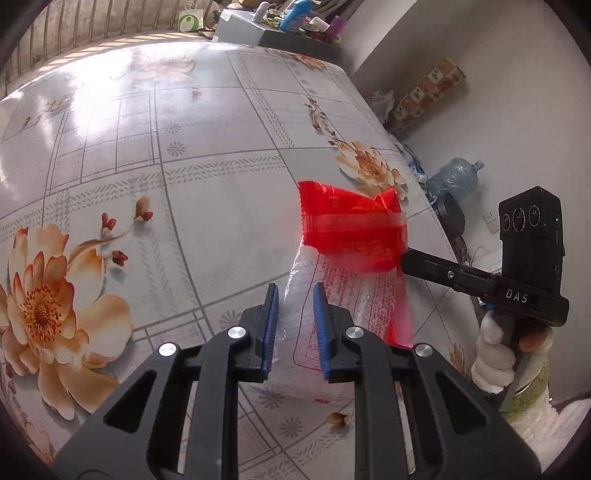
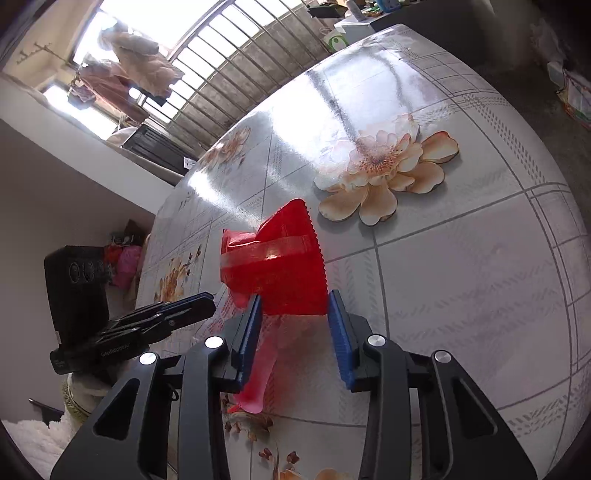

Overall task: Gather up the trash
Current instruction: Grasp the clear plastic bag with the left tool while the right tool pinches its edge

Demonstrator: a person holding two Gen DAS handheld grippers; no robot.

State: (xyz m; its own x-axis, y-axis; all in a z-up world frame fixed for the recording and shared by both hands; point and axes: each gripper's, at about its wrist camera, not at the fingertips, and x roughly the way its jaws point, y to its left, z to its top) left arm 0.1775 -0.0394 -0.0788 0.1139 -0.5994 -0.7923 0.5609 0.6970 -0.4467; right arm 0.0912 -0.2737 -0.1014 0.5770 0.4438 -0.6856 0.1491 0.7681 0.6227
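A red plastic wrapper (image 1: 352,230) with a clear printed part (image 1: 325,295) lies on the flowered table; it also shows in the right wrist view (image 2: 284,266). My left gripper (image 1: 295,295) is open, its blue pads on either side of the wrapper's clear end. My right gripper (image 2: 293,299) is open, its pads on either side of the red end with space between pad and wrapper. In the left wrist view the right gripper's fingers (image 1: 436,271) reach the wrapper's right edge. The left gripper (image 2: 192,304) shows at the left in the right wrist view.
The table (image 1: 207,184) has a glossy floral cloth. A small brown scrap (image 1: 338,419) lies near its front edge. A cluttered cabinet (image 1: 280,26) stands beyond the far end. A water jug (image 1: 456,175) and a dark pan (image 1: 452,218) sit on the floor at right.
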